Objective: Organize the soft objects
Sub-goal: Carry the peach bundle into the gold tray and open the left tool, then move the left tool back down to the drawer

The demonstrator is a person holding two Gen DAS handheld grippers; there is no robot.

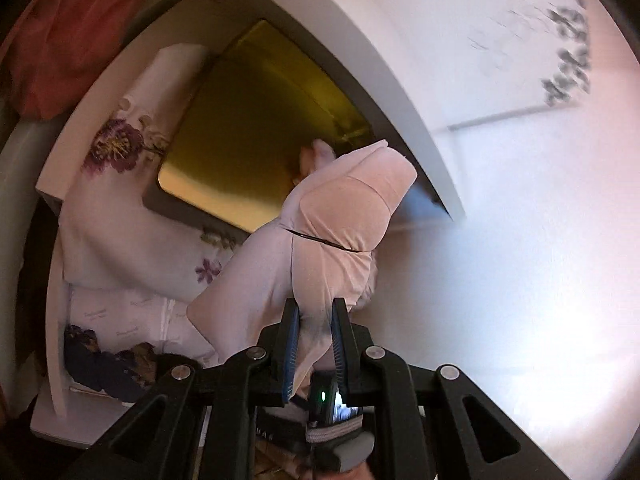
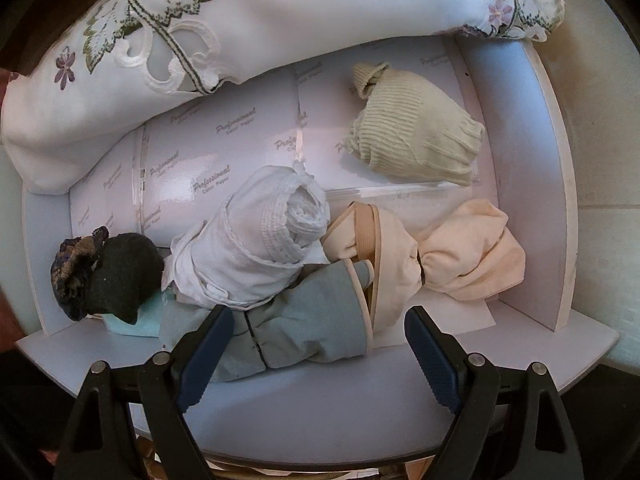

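Pink bundle [image 1: 340, 220] pinched in left gripper [image 1: 314, 320] (right gripper [image 2: 320, 344] agape over blue-grey bundle [image 2: 296, 332]).

Right gripper [image 2: 318, 354]: jaws spread wide, nothing between the blue pads; it hangs just above the front ledge of the drawer [image 2: 516, 184].
Blue-grey bundle [image 2: 292, 332]: lies nearest the gripper, cinched by a thin dark band, its left end beside the left finger [image 2: 200, 356].
White roll [image 2: 256, 236]: behind the blue-grey bundle, touching it.
Peach bundle [image 2: 452, 256]: to the right, tied at its waist (band dark, thin).
Ribbed cream bundle [image 2: 412, 136]: further back, apart from the rest.
Black bundle [image 2: 120, 272]: far left, with a patterned frill, resting on a pale turquoise piece [image 2: 132, 326].
Embroidered white cloth [image 2: 240, 40]: draped across the drawer's back edge.
Lining paper [image 2: 192, 172]: glossy, printed "Professional".
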